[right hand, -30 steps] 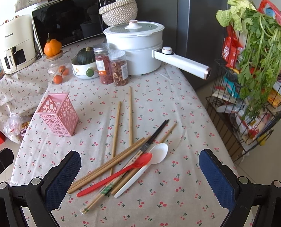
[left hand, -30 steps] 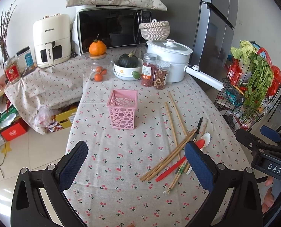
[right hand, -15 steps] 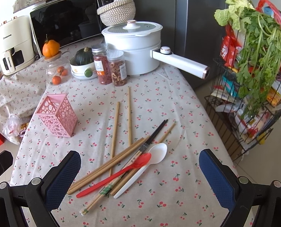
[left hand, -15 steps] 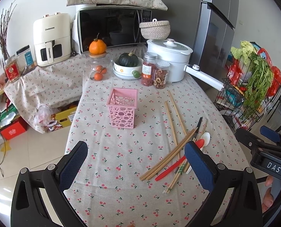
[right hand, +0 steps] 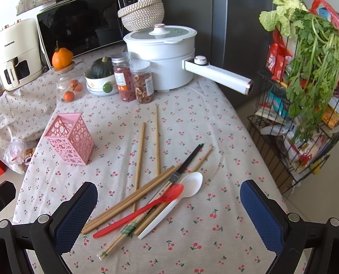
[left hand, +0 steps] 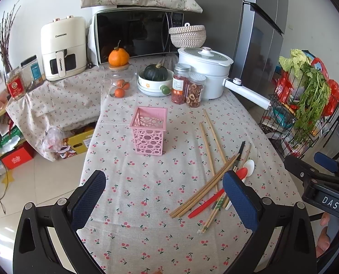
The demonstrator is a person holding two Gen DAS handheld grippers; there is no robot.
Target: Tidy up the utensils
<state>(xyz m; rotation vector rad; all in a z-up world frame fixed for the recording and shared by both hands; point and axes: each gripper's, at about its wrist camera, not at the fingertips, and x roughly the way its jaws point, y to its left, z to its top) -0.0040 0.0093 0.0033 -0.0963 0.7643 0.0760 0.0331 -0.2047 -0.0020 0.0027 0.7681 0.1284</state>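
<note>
Two grippers over a table with a cherry-print cloth, both empty. Left gripper: jaws spread wide, nothing between the pads. Right gripper: jaws spread wide, hanging above the near end of the utensil pile.

Pink holder stands upright at 12 o'clock from the left gripper, well apart from the pile. In the right wrist view it sits at 10 o'clock.

Pile lies at 2 o'clock from the left gripper: red spoon crossing over a white spoon, a black pair of chopsticks, several wooden chopsticks fanned under them. Two more wooden sticks lie nearly parallel toward 12.

White pot, two jars and a bowl with a squash stand at the far edge.
</note>
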